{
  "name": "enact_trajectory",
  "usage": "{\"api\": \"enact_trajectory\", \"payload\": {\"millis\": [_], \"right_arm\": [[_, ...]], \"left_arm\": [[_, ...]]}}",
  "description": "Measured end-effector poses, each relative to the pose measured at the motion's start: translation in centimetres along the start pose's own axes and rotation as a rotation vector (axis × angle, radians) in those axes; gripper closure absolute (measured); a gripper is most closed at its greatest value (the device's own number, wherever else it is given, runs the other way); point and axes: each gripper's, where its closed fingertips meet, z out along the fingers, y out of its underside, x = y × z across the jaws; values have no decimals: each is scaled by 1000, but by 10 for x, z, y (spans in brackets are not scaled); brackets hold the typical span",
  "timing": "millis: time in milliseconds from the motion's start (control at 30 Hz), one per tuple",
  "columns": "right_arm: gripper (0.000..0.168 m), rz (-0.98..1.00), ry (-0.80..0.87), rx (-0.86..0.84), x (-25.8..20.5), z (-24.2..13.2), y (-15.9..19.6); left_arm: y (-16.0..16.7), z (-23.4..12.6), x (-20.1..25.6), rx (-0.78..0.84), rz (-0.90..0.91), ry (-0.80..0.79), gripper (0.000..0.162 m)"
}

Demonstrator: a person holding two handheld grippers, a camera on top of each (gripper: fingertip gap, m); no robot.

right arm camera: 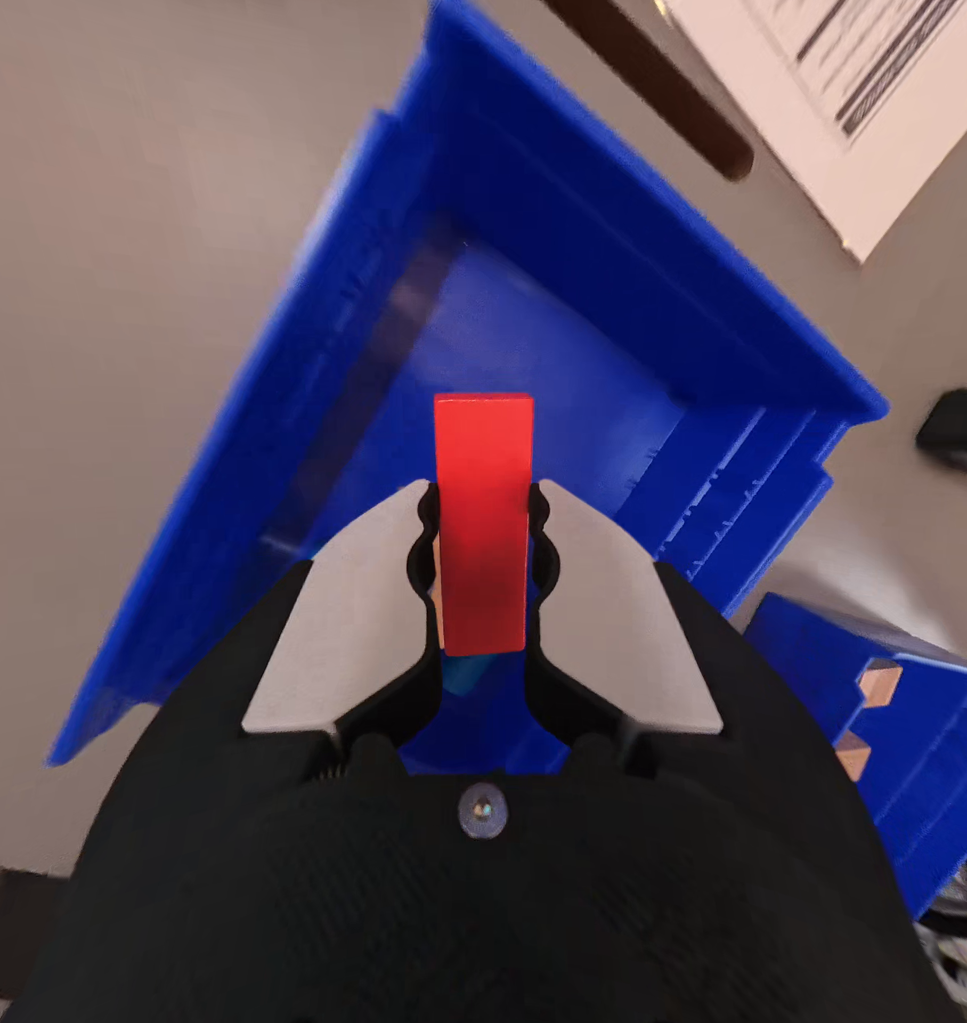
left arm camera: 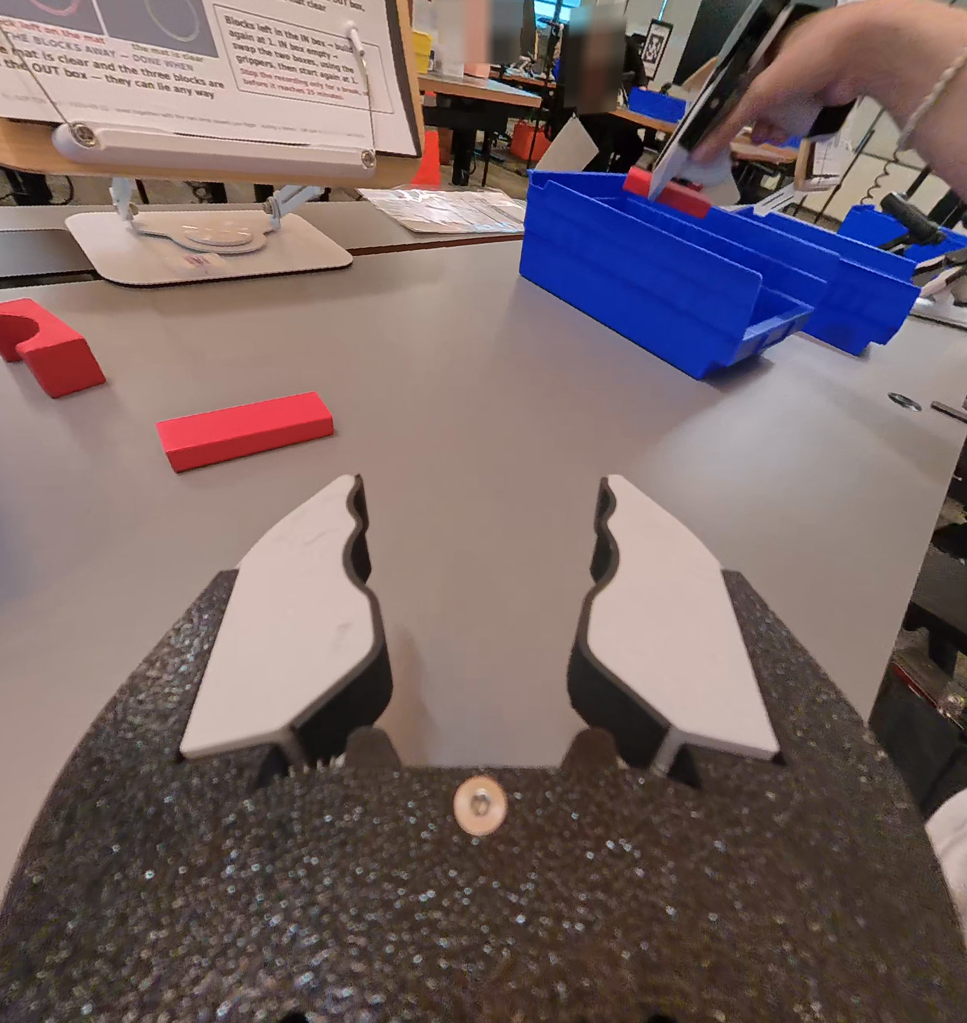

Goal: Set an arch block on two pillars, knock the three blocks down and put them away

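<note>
Plainly, the left gripper (left arm camera: 481, 492) is hovering low over the grey table (left arm camera: 470, 387) with its fingers spread wide and nothing lying between them. Ahead of its left finger and well off to that side a red arch block (left arm camera: 38, 346) is sitting, and nearer in, just beyond that same fingertip, a flat red plank (left arm camera: 244, 430) is lying on its broad face. Beyond them a document stand (left arm camera: 193, 138) is propping up a printed sheet; its wording I am leaving aside. Off past the right finger, a blue bin (left arm camera: 663, 277) is standing with a second blue bin (left arm camera: 868, 293) behind it. The right gripper (right arm camera: 482, 487) is pointing down into the first bin, its fingers pinched onto the long sides of a red block (right arm camera: 482, 526) that is sticking out past the fingertips. The block is looking like painted wood: stiff, light, smooth enough to slip, so gripping the flat side faces near the middle seems soundest. No brand is showing on it.
</note>
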Motion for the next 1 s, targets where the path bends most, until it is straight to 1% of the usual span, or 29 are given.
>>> {"api": "enact_trajectory", "payload": {"millis": [133,267,400,533,667,700,767,867,933,1000], "right_arm": [[136,25,-34,-79,2,43,21],[136,23,-50,-93,2,69,26],[136,-29,-16,-102,14,84,27],[136,-31,-110,-56,2,98,24],[135,-17,-107,-38,1,100,25],[134,-22,-97,-37,3,97,24],[124,-38,-37,-7,12,82,15],[114,-65,-13,121,7,37,-17],[113,-111,-69,228,-20,-2,-44],[110,-221,-191,305,-72,-38,-66]], "left_arm": [[1,-4,6,-11,26,9,86],[4,-8,6,-22,28,5,86],[7,-8,7,-36,16,16,86],[8,-7,7,-40,9,22,86],[8,-7,7,-36,2,22,86],[8,-6,7,-34,0,27,86],[9,-6,8,-36,-3,33,86],[8,-6,9,-40,1,31,86],[6,-6,10,-34,6,34,86],[4,-5,10,-28,8,34,86]]}}
